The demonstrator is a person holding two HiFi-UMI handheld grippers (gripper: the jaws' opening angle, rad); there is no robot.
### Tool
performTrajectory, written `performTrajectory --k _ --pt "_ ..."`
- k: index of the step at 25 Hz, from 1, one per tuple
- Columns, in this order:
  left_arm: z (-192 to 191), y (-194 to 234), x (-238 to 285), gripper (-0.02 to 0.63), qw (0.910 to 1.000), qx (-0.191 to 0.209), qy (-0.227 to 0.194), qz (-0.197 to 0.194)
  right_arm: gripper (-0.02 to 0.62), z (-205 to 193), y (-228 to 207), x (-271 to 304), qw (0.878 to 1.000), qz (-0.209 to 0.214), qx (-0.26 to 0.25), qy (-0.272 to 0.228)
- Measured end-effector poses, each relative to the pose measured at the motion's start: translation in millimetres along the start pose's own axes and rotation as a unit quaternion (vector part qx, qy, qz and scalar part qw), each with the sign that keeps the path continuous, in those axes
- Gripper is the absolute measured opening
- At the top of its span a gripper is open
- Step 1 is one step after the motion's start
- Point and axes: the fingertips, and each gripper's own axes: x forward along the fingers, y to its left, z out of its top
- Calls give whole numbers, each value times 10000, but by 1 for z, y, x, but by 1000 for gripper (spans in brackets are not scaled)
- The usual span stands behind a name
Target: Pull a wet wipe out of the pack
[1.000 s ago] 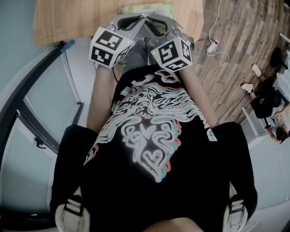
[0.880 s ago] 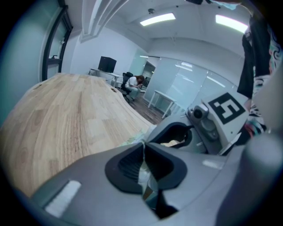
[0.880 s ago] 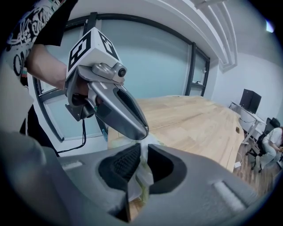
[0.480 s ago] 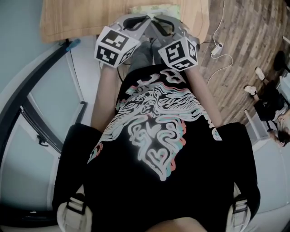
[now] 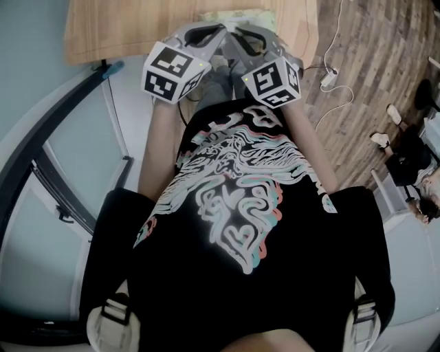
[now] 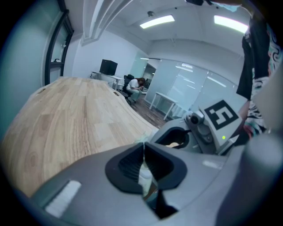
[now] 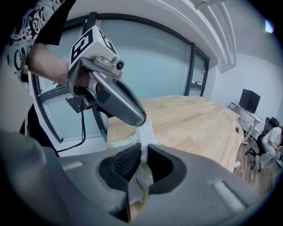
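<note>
At the top of the head view my two grippers meet tip to tip over a pale green wipe pack (image 5: 234, 15) at the near edge of the wooden table (image 5: 124, 27). In the right gripper view my right gripper (image 7: 143, 152) is shut on a white wet wipe (image 7: 145, 131) that rises between its jaws. The left gripper (image 7: 140, 121) pinches that wipe's top end just above. The pack (image 7: 118, 142) lies underneath, mostly hidden. In the left gripper view my left gripper (image 6: 143, 152) is shut with a white strip between its pads, and the right gripper's body (image 6: 194, 132) is close beside it.
The person's black printed shirt fills the middle of the head view. A dark-framed glass wall (image 5: 62, 192) runs along the left. On the wood floor to the right lie a white cable and adapter (image 5: 330, 72); a seated person (image 5: 412, 185) is at the far right.
Both grippers stay together over the pack. They sit slightly higher and further right in the head view than a second ago, mostly from the camera shifting.
</note>
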Motion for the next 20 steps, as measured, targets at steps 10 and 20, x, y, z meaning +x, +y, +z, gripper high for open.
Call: performTrajectory --k 10,20 --pt "0 7 -8 -2 10000 -32 -23 78 44 4 -1 2 10000 -12 -9 13" --pt "1 10 -13 -2 9999 -19 -46 134 44 5 -1 3 10000 -30 -7 -1"
